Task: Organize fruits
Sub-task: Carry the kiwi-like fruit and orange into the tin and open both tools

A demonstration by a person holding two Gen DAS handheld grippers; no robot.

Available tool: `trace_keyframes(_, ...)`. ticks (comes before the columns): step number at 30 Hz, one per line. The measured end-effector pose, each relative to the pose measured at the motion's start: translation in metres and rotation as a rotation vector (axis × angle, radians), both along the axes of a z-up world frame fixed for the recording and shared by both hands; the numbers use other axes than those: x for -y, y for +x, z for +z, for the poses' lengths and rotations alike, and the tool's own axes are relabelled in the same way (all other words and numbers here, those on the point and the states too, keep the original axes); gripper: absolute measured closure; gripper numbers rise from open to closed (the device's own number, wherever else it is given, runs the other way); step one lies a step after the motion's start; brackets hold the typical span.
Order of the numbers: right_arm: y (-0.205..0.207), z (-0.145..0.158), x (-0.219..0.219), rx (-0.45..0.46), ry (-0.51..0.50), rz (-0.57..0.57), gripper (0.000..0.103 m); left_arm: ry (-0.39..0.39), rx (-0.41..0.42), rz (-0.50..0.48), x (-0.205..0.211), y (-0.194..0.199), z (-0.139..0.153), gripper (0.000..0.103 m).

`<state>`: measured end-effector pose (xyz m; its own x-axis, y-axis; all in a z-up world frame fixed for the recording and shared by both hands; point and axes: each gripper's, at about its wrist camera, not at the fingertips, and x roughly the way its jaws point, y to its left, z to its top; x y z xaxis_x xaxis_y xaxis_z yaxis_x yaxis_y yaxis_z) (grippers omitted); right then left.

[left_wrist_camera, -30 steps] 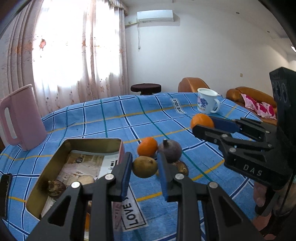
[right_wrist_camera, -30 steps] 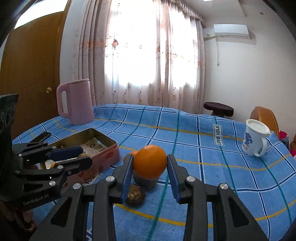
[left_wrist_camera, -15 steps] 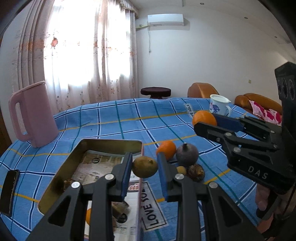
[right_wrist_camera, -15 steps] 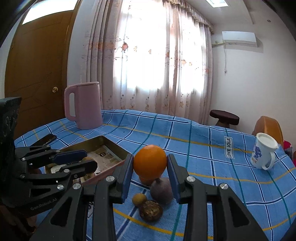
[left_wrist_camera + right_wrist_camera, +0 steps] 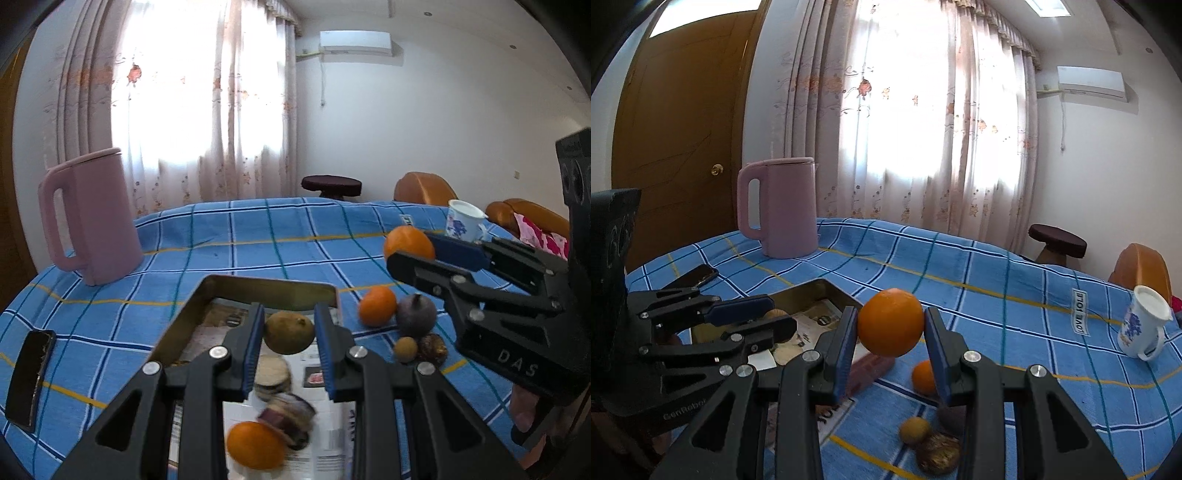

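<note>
My left gripper (image 5: 290, 328) is shut on a brown-green fruit (image 5: 290, 331) and holds it above the open metal tin (image 5: 266, 290), which has an orange (image 5: 255, 450) and other items inside. My right gripper (image 5: 891, 330) is shut on an orange (image 5: 891, 322), held above the table just right of the tin (image 5: 827, 291). A small orange (image 5: 376, 306), a purple fruit (image 5: 416, 314), a small brown fruit (image 5: 405, 349) and a dark wrinkled fruit (image 5: 432, 347) lie on the blue cloth right of the tin.
A pink kettle (image 5: 88, 218) stands at the back left. A black phone (image 5: 31, 380) lies left of the tin. A white mug (image 5: 463, 221) stands at the far right. A stool (image 5: 330, 184) and orange chairs (image 5: 424, 188) are beyond the table.
My left gripper has carried the brown-green fruit left from the fruit pile to above the tin. My right gripper has lifted its orange and moved left toward the tin.
</note>
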<state>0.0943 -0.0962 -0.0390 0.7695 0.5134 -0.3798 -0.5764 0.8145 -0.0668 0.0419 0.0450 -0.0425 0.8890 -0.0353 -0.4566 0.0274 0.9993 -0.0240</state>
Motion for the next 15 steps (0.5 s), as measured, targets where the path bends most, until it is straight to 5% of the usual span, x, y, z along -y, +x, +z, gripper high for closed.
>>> trace_keyframes(15, 0.030, -0.027, -0.062, -0.139, -0.070, 0.074, 0.065, -0.074, -0.093, 0.065, -0.058, 0.033, -0.010, 0.074)
